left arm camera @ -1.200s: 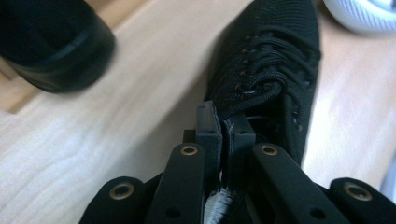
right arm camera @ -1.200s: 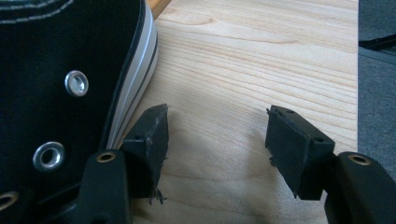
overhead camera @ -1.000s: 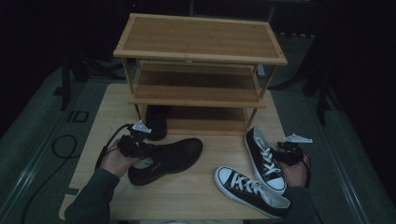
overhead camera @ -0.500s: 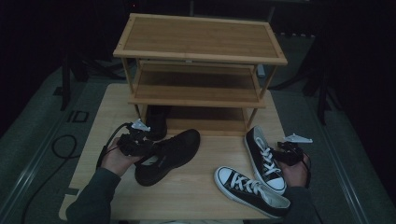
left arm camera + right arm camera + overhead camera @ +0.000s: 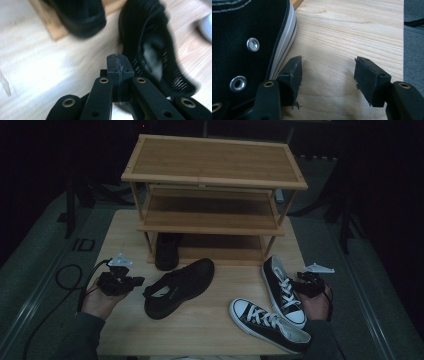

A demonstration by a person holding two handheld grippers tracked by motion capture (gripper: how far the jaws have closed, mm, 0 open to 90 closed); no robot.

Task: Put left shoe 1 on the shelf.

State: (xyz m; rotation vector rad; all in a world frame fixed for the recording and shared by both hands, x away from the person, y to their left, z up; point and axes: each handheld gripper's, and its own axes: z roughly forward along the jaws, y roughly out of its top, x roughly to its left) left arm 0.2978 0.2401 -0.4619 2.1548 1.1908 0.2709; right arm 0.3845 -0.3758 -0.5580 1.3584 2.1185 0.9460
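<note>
The left tongs (image 5: 131, 283) are matte black with a pale grey three-cornered plate on top and a black cable looping away toward nine o'clock. Up close, their arms carry brass-coloured rivets and small screw holes, and the square pads are scuffed. The right tongs (image 5: 300, 282) match, their pads frayed at the edges. Both sleeves are dark grey-green.
</note>
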